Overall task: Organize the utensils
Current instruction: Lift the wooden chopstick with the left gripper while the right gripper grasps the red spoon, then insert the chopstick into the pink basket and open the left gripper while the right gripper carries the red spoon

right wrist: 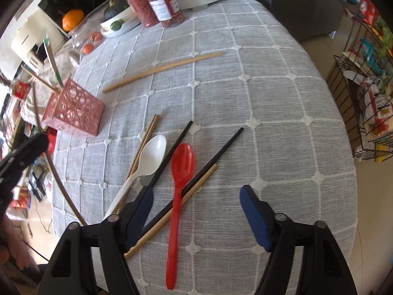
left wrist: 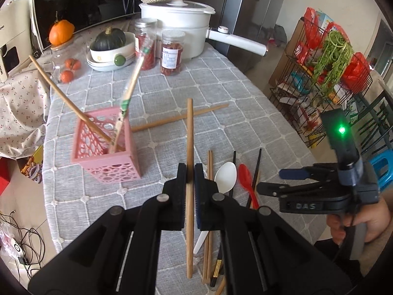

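Left wrist view: low above the tabletop [left wrist: 245, 113], facing the far pot [left wrist: 181, 29]. Right wrist view: closer, tilted down (holder [right wrist: 73, 113] at left edge). Shared: spoons, chopsticks, holder.

Utensil holder [left wrist: 106, 145] left on table [left wrist: 245, 123], two chopsticks [left wrist: 73, 105] inside; spoons [right wrist: 147, 157] right of it; pot [left wrist: 179, 24] and jars [left wrist: 172, 51] behind.
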The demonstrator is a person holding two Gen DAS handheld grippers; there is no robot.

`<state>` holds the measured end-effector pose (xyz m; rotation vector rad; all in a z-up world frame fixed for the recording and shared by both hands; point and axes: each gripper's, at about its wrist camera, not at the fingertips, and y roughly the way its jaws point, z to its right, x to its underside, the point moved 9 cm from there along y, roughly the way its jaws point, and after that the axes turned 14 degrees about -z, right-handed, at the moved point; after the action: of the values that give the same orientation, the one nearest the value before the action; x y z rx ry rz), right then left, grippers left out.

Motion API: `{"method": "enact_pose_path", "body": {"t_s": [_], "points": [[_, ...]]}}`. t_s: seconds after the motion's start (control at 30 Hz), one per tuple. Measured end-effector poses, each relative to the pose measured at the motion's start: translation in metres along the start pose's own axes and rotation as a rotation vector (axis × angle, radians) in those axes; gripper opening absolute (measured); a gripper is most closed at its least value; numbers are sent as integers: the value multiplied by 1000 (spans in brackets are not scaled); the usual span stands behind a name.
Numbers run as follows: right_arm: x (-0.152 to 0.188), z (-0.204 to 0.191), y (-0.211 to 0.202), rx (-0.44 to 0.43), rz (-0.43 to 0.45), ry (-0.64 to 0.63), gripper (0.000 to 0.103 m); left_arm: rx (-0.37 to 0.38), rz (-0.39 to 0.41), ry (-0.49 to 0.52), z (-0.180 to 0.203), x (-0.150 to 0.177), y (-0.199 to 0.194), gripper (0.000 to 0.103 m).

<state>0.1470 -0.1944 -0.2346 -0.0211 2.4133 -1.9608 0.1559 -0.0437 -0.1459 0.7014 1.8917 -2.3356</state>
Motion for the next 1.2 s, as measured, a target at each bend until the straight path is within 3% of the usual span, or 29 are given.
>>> {"method": "enact_pose_path", "body": {"t_s": [0.1,0.3,0.7,0.83,1.03,1.2], "points": [[-1,-9,7,-7,-18,-8,44,5,4,-11,-7,3,-4,7],[-2,-23,23,12,-60,-43,26,11,13,-22,-15,9,-12,7],[-3,-26,37,94,-73,-74,9,19,22,-38,-22,12,-19,7],[-5,-24,36,57,-61,-54,8,9,47,-45,-24,11,-27,7],[-13,-17,-15,-32,84,-16,8,9,123,-60,-25,5,-52,7],[-17,-20,-70,-94,245,2,8,35,232,-94,-30,-9,-84,7]]}}
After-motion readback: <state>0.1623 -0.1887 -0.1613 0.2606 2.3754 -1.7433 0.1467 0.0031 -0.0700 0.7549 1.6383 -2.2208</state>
